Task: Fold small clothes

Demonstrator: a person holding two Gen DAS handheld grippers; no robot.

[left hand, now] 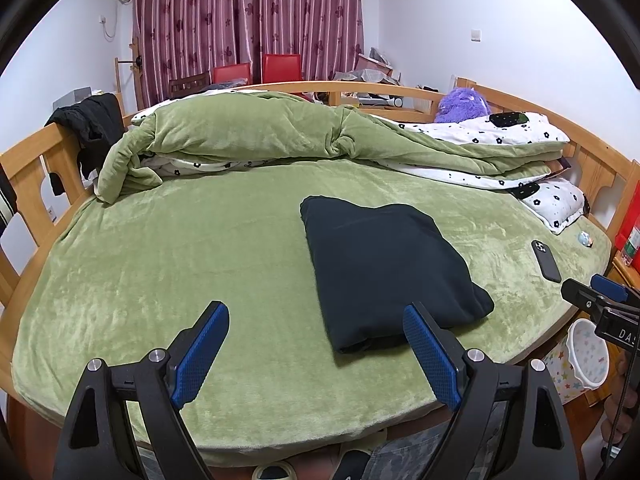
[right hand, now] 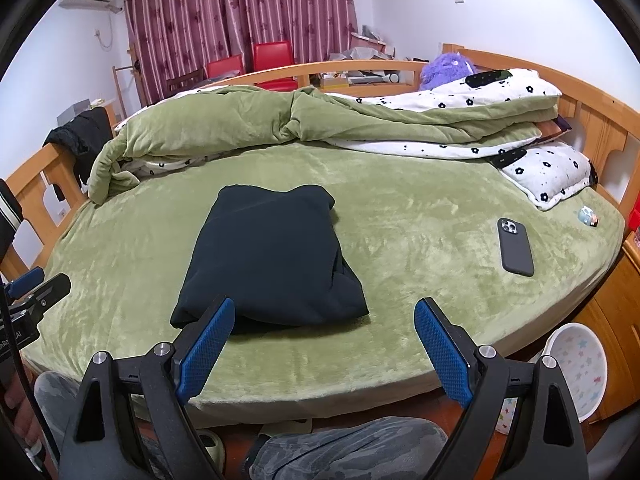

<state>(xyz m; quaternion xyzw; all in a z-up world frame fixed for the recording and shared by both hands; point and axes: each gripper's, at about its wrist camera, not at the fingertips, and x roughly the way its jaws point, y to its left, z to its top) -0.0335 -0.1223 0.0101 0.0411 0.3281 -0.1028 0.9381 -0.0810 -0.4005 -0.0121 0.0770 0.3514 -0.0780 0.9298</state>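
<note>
Nearest the cameras, the left gripper (left hand: 316, 318) and the right gripper (right hand: 325, 314) both stand released, jaws spread wide with nothing between the blue pads (left hand: 200, 356). Each hangs over the near edge of the bed, tilted down toward it. In the left wrist view the right gripper's tip shows at the right border; in the right wrist view the left one shows at the left border, so the two are well apart. Below them are the person's camouflage-patterned trousers (right hand: 352, 448) and, off the bed's right corner, a star-printed white bin (right hand: 576, 372).

The green sheet (right hand: 420, 248) runs to a rounded near edge. On it lies the dark folded garment (right hand: 272, 256), a compact rectangle just beyond the near edge, left of centre in the right wrist view and right of centre in the left. Its near corner sits behind the right gripper's left finger in the right wrist view; whether they touch cannot be told.

Bare sheet lies open to the left of the garment and between it and a dark-cased phone (right hand: 515, 246) lying near the right edge. A small figurine (right hand: 588, 216) sits farther along that edge.

Beyond, a rumpled green quilt (right hand: 248, 120) with a flower-print underside crosses the bed's far half, with a flower-print pillow (right hand: 552, 176) at the right. The wooden bed rail (right hand: 360, 66) closes the far side and both ends; a black jacket (right hand: 82, 136) hangs on the left rail. Farther back are a purple plush toy (right hand: 448, 70), red chairs (right hand: 272, 54) and striped curtains (right hand: 240, 12).
</note>
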